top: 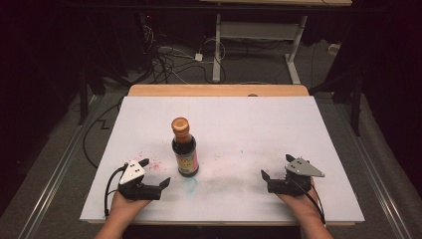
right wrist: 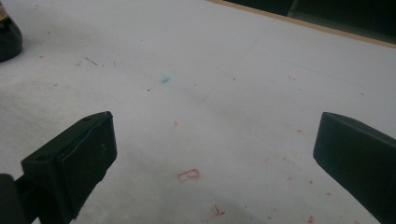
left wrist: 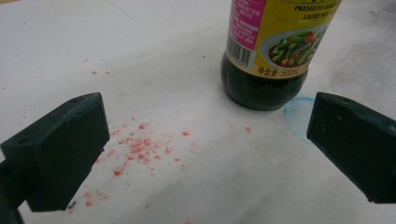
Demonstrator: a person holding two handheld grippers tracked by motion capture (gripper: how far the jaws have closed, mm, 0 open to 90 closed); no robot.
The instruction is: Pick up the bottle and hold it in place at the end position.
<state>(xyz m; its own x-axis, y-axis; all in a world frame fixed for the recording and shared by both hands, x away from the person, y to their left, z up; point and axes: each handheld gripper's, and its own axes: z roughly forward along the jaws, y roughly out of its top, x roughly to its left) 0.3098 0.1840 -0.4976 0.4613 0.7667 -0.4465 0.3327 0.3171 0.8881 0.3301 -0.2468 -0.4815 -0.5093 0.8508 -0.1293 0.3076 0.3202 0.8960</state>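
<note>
Bottle (top: pixel 184 147) of soy sauce is standing upright on the white table sheet (top: pixel 239 124), dark liquid inside, orange-brown cap on top, yellow and pink label facing the person. All else is being placed against that bottle.

Left gripper (top: pixel 152 175) is resting on the sheet just to the near left of the bottle, jaws spread wide with nothing between them; its own view is showing the bottle's base (left wrist: pixel 261 88) ahead and toward the right jaw, not yet between the two. Red specks (left wrist: pixel 140 144) are lying on the sheet between jaws and bottle, and a faint blue ring (left wrist: pixel 299 114) is sitting at the bottle's foot (old stains, by the look).

Right gripper (top: pixel 271 175) is lying well to the right of the bottle, jaws likewise gaping and empty, pointing at bare sheet; the bottle is peeking in at the far left edge (right wrist: pixel 8 39) of its view.

Judgement: work is at the approach stage, nothing grasped. Next move is probably calling for the left gripper to be swinging right and forward until the bottle's body is centred between the jaws, then closing low and square so the tall bottle is not tipping.
</note>
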